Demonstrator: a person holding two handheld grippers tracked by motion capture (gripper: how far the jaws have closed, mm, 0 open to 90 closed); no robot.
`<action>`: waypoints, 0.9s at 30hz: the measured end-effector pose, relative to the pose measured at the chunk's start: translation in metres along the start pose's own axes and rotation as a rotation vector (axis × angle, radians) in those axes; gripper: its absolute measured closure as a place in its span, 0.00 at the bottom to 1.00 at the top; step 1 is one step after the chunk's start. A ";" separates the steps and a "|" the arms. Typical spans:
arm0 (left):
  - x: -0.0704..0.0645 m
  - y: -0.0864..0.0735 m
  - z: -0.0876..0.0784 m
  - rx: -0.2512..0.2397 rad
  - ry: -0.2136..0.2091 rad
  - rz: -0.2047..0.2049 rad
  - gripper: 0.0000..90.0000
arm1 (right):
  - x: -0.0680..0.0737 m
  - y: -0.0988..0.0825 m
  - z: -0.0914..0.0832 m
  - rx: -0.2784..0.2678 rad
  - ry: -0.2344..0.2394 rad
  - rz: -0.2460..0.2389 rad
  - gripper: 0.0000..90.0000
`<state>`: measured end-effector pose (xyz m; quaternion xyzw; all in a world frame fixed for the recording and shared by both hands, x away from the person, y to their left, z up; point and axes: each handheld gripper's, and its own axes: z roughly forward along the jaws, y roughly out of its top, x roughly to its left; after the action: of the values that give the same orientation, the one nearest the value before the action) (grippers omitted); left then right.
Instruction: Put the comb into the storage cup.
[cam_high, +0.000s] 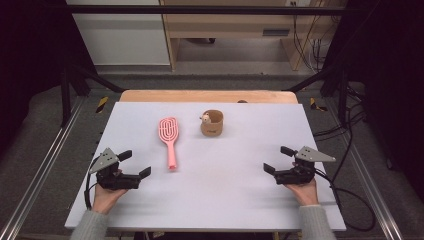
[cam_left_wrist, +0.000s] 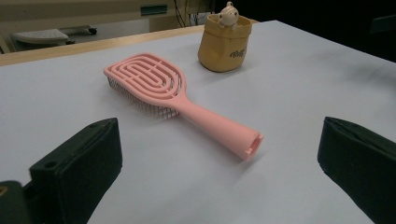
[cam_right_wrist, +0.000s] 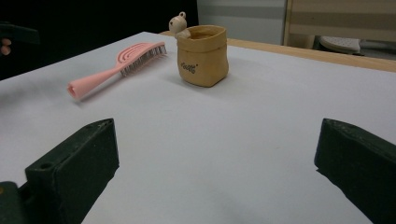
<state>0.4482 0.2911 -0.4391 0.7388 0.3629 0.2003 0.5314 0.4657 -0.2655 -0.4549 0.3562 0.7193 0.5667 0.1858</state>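
White table (cam_high: 225, 200) with two things on it, both toward the far half. Pink hairbrush (cam_high: 169, 137) lies flat left of centre, bristles down, slotted oval head toward the far edge, handle pointing back toward the person; the hollow handle end is the nearest part. In the left gripper view the hairbrush (cam_left_wrist: 177, 105) runs diagonally, head up-left, handle end down-right, between the two jaws but well ahead of them, not touching. Tan pouch-shaped cup (cam_high: 212, 123) stands upright just right of the brush head, apart from it, with a small pale animal figure (cam_high: 205, 118) perched on its rim at the left side; dark lettering on the cup front, too small to read. Right gripper view has the cup (cam_right_wrist: 203, 56) upright at centre-top, the figure (cam_right_wrist: 178, 23) on its rim, and the brush (cam_right_wrist: 116, 67) farther left. Left gripper (cam_high: 136, 164) sits at the near-left of the table in the person's left hand (cam_high: 106, 195), jaws spread wide, empty. Right gripper (cam_high: 278, 160) sits at the near-right in the right hand (cam_high: 302, 191), jaws also spread wide, nothing between them. Both grippers are well apart from brush and cup. Grey sleeves at the bottom edge. Wooden furniture and cables beyond the table.
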 end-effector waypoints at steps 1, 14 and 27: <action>-0.002 0.002 0.001 0.002 0.001 0.006 0.00 | 0.000 0.000 0.000 0.000 -0.001 0.001 0.00; -0.007 0.014 0.005 0.020 0.011 0.018 0.00 | 0.000 0.000 0.000 0.002 -0.002 -0.002 0.00; -0.010 0.027 0.015 0.058 0.008 0.040 0.00 | 0.000 -0.001 0.001 0.010 -0.002 -0.003 0.00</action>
<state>0.4603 0.2698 -0.4188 0.7602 0.3559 0.2031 0.5041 0.4659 -0.2647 -0.4558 0.3564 0.7226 0.5625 0.1856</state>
